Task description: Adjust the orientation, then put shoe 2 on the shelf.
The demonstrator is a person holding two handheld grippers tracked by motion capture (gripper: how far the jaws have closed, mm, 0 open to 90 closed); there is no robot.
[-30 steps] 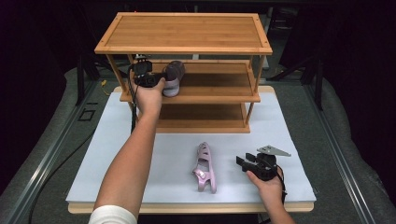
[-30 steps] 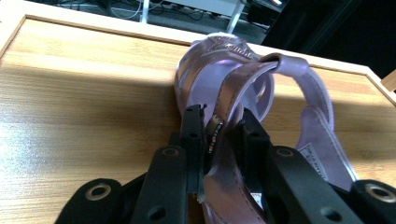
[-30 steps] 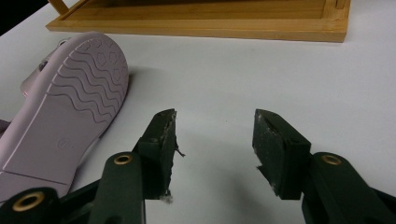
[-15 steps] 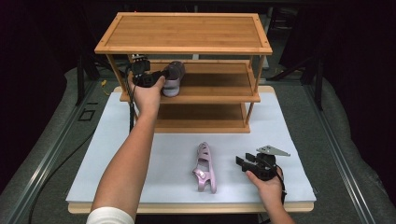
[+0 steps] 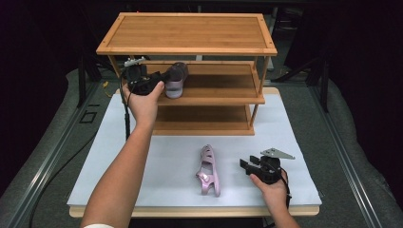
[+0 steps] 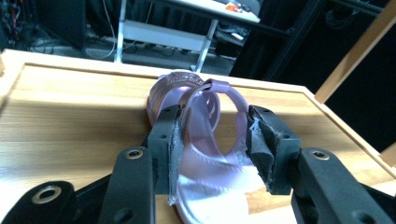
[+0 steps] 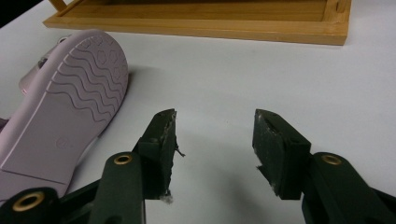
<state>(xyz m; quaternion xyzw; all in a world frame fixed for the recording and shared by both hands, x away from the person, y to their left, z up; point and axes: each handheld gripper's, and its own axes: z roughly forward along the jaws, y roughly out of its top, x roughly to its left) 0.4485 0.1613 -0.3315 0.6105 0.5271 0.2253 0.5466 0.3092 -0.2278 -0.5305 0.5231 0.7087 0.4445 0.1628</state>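
Right gripper (image 5: 246, 165): fingers apart, nothing between them, on the white mat; pink sandal (image 5: 208, 169) lies on its side just left of them. Left gripper (image 5: 159, 80): jaws have just been opening, second sandal (image 6: 201, 126) loose between the fingers, resting on the middle shelf (image 5: 223, 90).

Pink sandal (image 5: 175, 80) on middle shelf (image 5: 214, 97)

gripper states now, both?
Left gripper: open, jaws just opening, pink sandal on the shelf between them.
Right gripper: open, empty.
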